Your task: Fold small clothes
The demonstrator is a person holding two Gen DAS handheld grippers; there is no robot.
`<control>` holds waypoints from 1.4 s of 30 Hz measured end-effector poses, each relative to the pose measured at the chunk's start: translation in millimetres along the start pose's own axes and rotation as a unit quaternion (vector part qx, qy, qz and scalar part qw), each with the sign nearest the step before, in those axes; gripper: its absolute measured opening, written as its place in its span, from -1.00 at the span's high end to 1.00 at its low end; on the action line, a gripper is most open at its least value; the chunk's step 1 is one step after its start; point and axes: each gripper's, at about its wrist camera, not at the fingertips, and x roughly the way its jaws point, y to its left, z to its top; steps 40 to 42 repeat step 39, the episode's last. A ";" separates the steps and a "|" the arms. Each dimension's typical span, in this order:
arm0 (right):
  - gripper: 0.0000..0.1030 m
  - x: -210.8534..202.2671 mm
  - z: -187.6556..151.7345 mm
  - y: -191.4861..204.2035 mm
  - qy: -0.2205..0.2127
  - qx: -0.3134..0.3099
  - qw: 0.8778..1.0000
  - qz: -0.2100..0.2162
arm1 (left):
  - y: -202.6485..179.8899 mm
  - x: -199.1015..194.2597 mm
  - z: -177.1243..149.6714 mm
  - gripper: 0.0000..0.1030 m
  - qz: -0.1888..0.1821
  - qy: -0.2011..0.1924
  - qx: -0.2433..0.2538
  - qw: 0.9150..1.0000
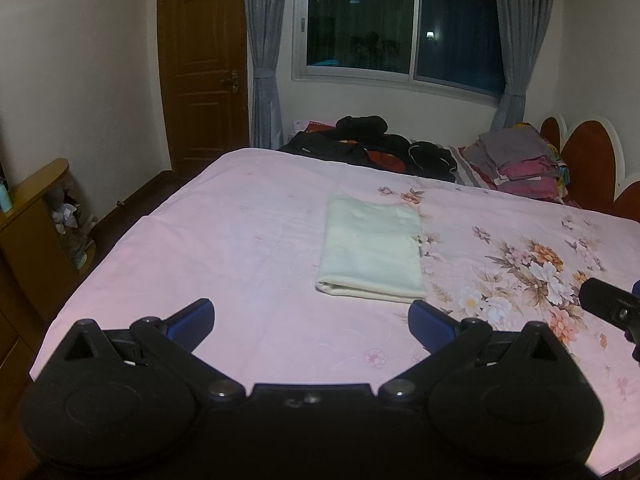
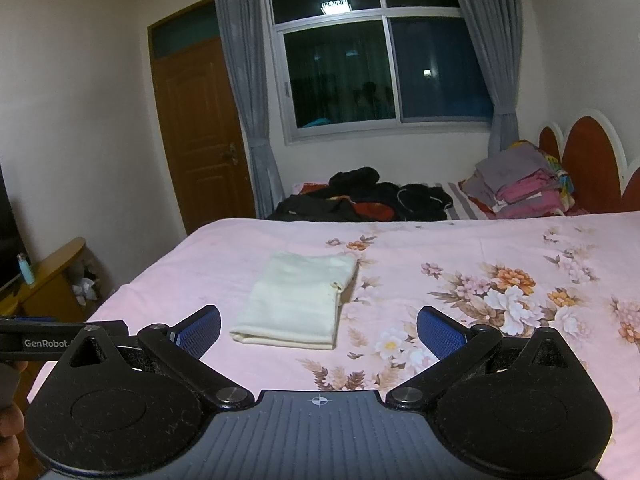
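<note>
— Closest to us, what are the claws doing?

— The left claw [image 1: 311,320] is spread wide, its blue pads [image 1: 191,319] far apart with nothing between them. It hangs above the pink floral bedsheet [image 1: 240,240], touching nothing.

— And the other one?

— The right claw [image 2: 319,330] is just as wide, blue pads [image 2: 440,334] apart, empty too, also clear of the sheet. From the left camera you catch its black tip [image 1: 608,304] at the right edge, so the two sit side by side.

— Where's the clothing?

— Just beyond the fingertips: a small pale cream garment [image 1: 372,258] lies folded into a neat rectangle on the bed, its doubled edge facing the claws. Neither claw touches it. From the right camera it sits left of centre [image 2: 298,304], beside the printed flowers [image 2: 508,300].

— Further back?

— A heap of dark clothes [image 2: 360,196] at the far side of the bed, and a stack of folded grey and pink things [image 2: 520,184] by the red headboard [image 2: 588,160]. Behind that, a dark window [image 2: 380,68] with grey curtains [image 2: 240,80] and a brown door [image 2: 196,128] to the left
</note>
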 end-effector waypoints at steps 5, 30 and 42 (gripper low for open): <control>-1.00 1.7 0.6 -0.2 0.002 0.000 1.000 0.000 | 0.3 0.8 0.7 -1.00 0.000 0.002 0.001 1.000; -1.00 22.4 -1.5 -7.9 0.021 0.006 1.000 0.001 | -3.3 14.3 7.1 -1.00 -0.007 0.017 0.011 1.000; -1.00 42.5 -3.7 -17.4 0.039 0.011 0.999 -0.011 | -5.7 40.5 15.1 -1.00 -0.011 0.019 0.014 1.000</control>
